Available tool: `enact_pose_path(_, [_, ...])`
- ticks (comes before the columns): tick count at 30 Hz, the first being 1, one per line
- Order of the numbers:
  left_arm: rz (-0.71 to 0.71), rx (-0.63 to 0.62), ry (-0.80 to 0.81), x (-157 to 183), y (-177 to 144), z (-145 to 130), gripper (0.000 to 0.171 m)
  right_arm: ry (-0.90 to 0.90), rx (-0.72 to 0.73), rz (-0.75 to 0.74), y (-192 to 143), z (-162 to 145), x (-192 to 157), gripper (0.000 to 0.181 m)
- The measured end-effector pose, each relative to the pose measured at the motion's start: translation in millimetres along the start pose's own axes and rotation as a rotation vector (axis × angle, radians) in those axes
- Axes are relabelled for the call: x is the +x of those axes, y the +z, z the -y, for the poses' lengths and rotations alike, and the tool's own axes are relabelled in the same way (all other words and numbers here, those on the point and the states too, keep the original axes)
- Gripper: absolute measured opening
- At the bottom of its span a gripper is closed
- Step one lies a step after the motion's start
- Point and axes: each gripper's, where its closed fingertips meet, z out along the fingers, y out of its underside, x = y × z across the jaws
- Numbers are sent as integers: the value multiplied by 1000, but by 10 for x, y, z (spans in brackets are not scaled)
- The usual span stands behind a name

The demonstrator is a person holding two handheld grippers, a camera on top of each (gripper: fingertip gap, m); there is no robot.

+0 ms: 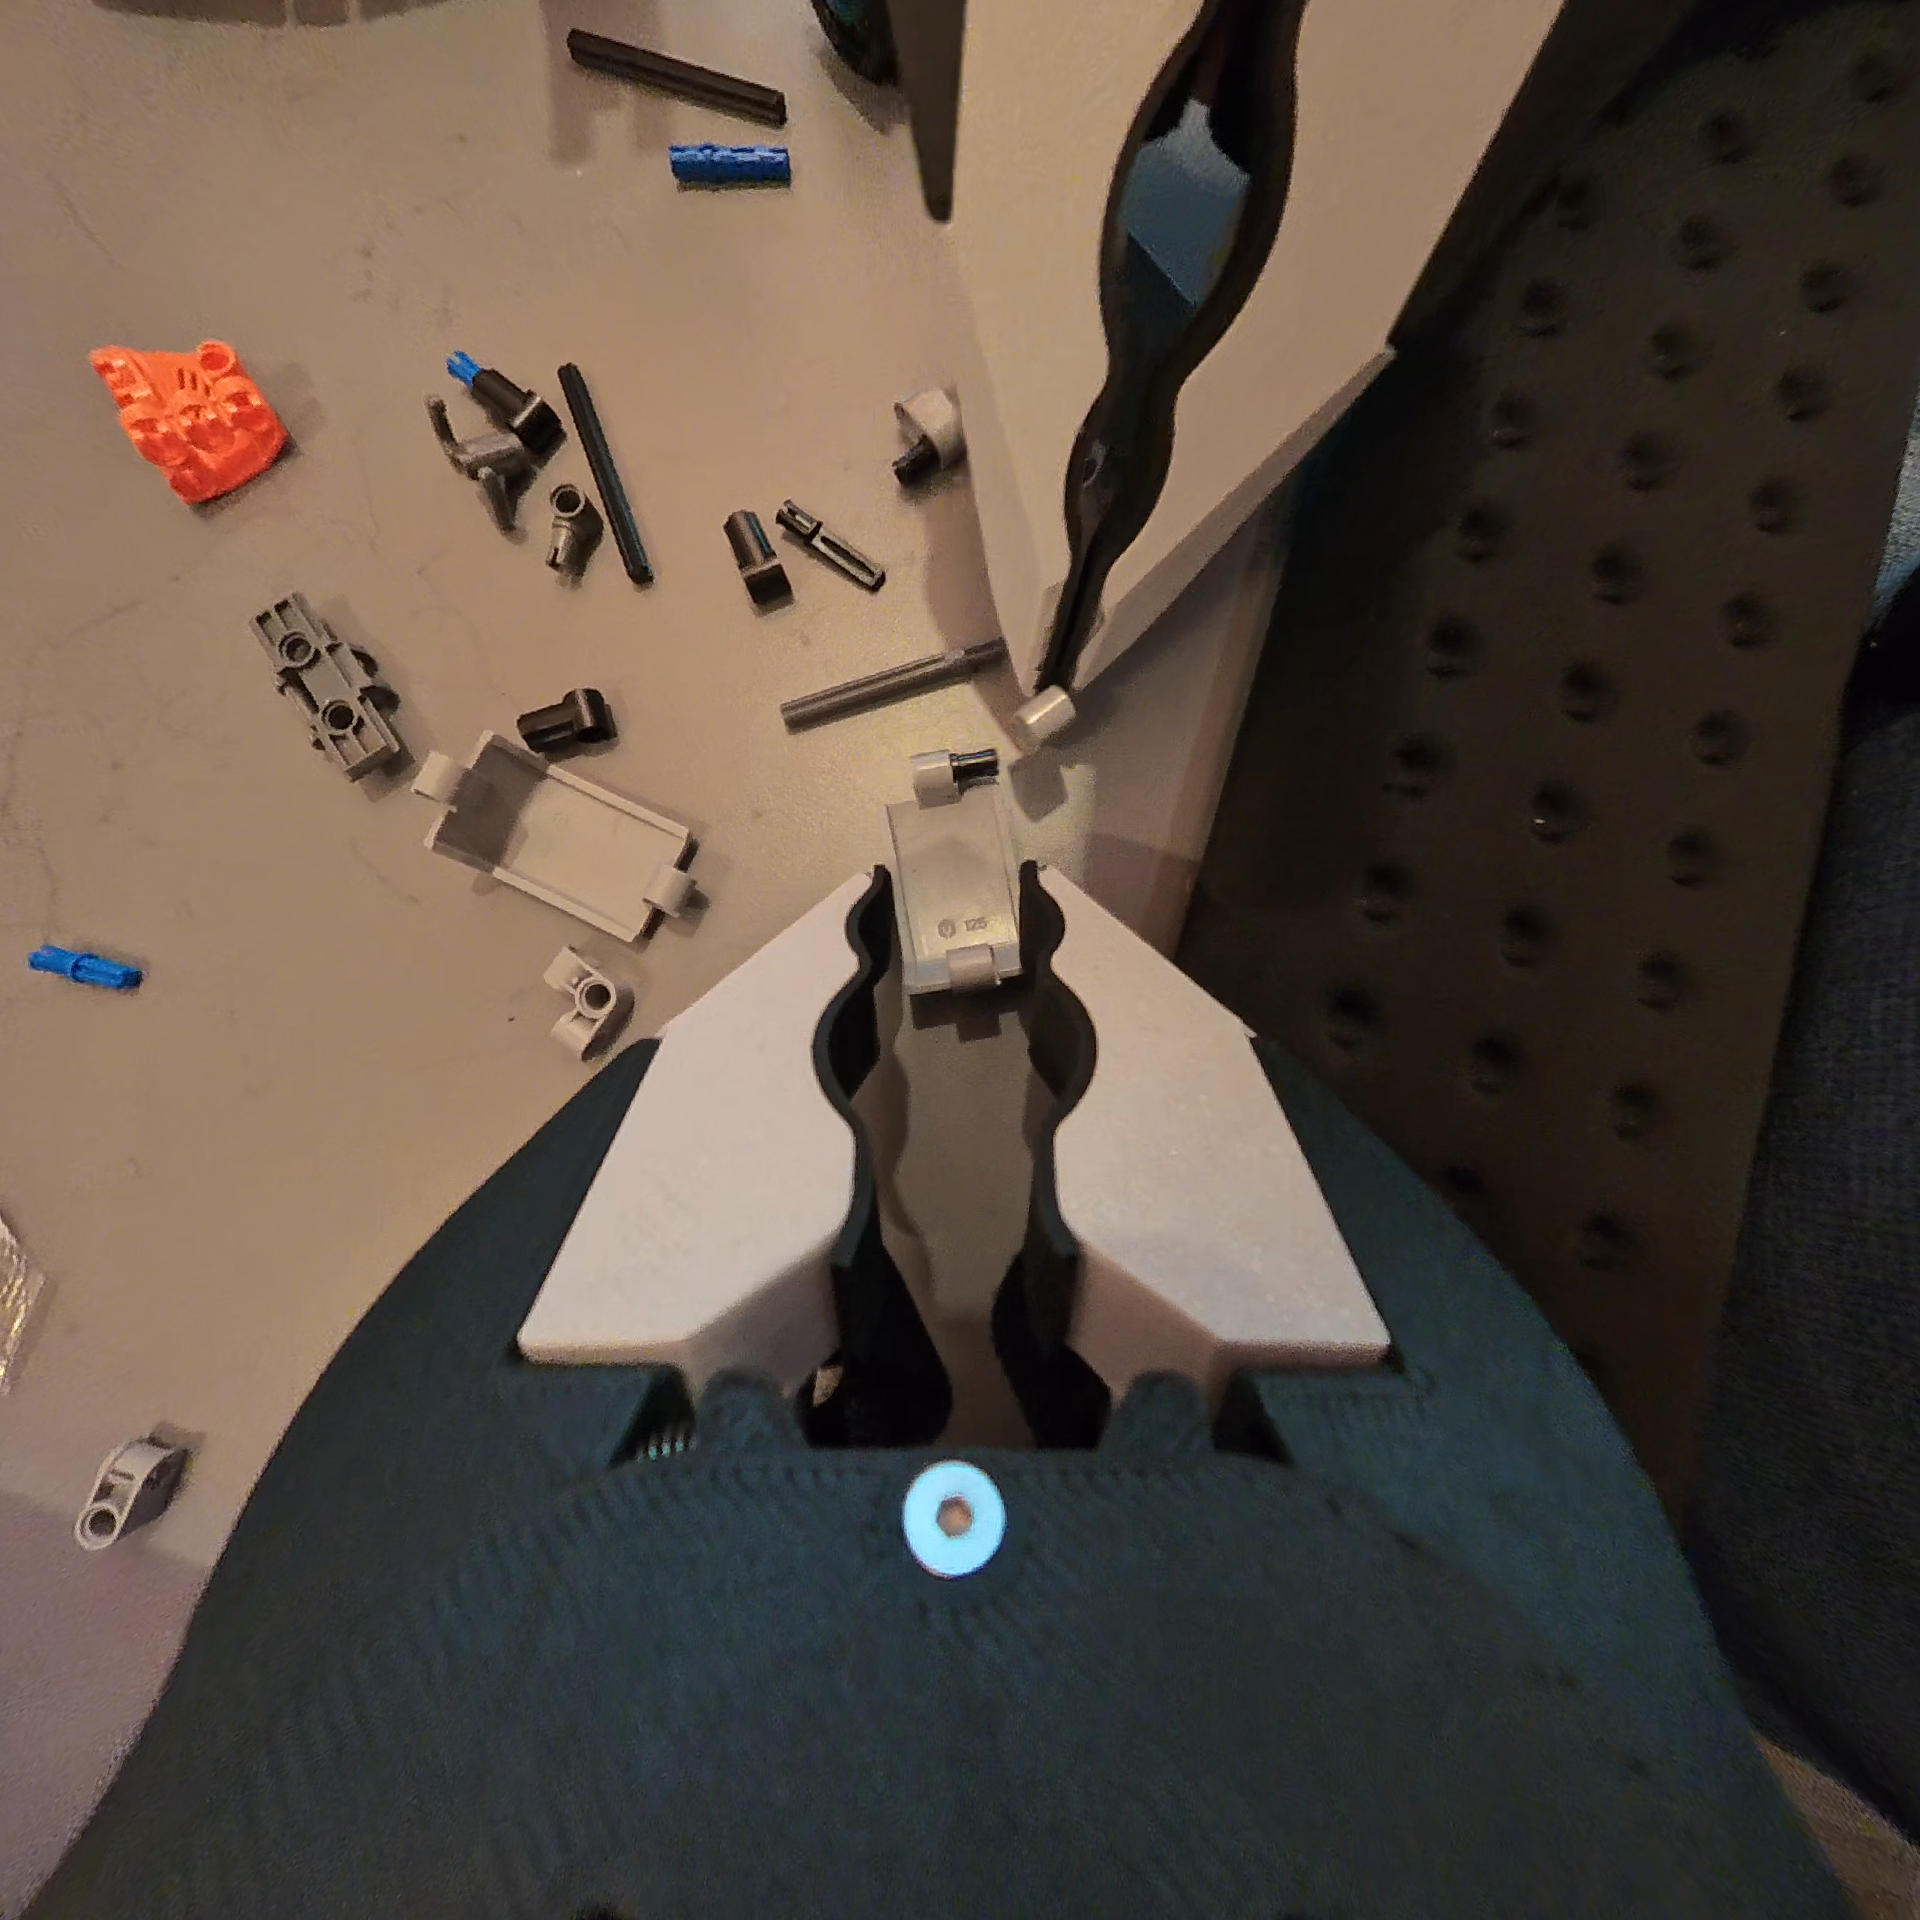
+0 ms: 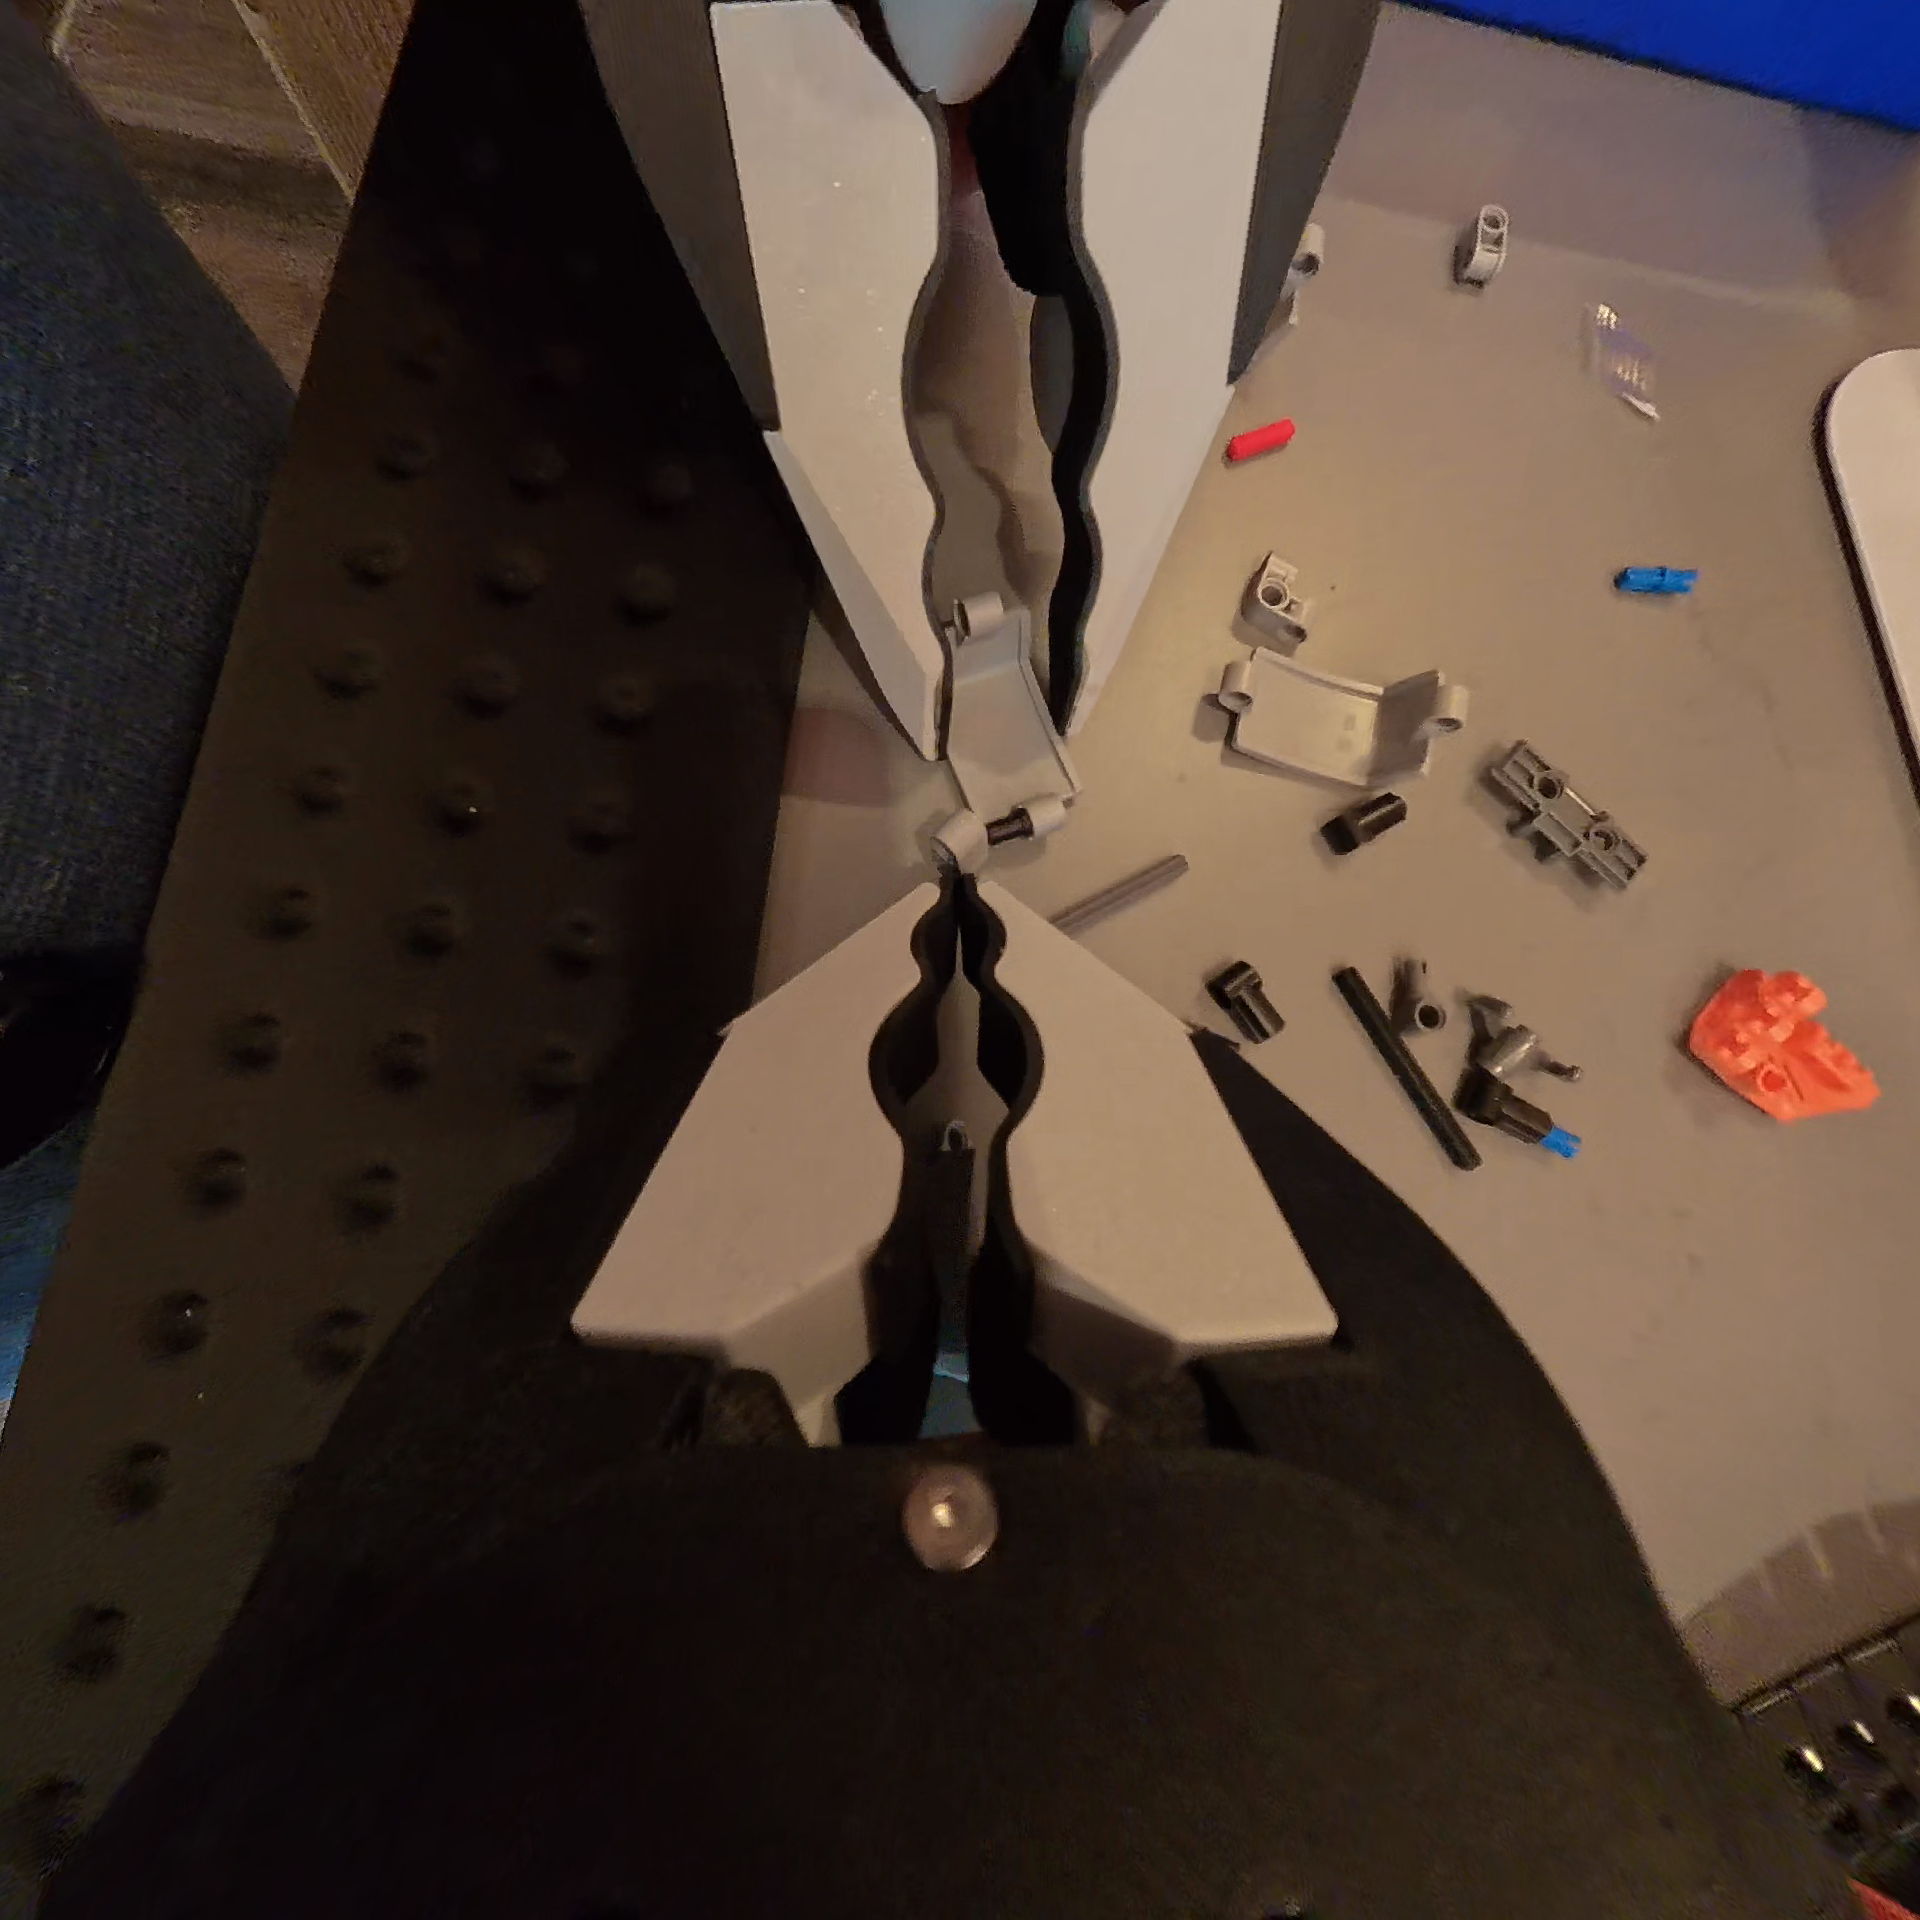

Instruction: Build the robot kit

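Two alike: left gripper [image 1: 954, 894] and right gripper [image 2: 958, 894], dark rounded printed bodies, pale grey wedge fingers, wavy black pads, one silver screw [image 1: 954, 1519] centred.

The right gripper [image 2: 954, 883] has its tips pinched on a small light grey plastic tube [image 2: 961, 834]. A short black pin [image 2: 1010, 828] joins the tube to a curved grey plastic panel [image 2: 1003, 717], held by the left gripper [image 2: 997, 727].

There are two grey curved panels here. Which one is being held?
The panel clamped between the left gripper fingers, off the table. Its twin lies loose on the table, left of the gripper, touched by nothing.
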Motion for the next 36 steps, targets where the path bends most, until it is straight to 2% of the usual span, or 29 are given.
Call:
enact_pose_path(25, [72,-12,-66,-40,7,6,22,15,0,-265,74,-21,121,0])
enact_pose_path(36, [96,-12,-40,-39,6,8,21,16,-15,-286,103,-49,130,0])
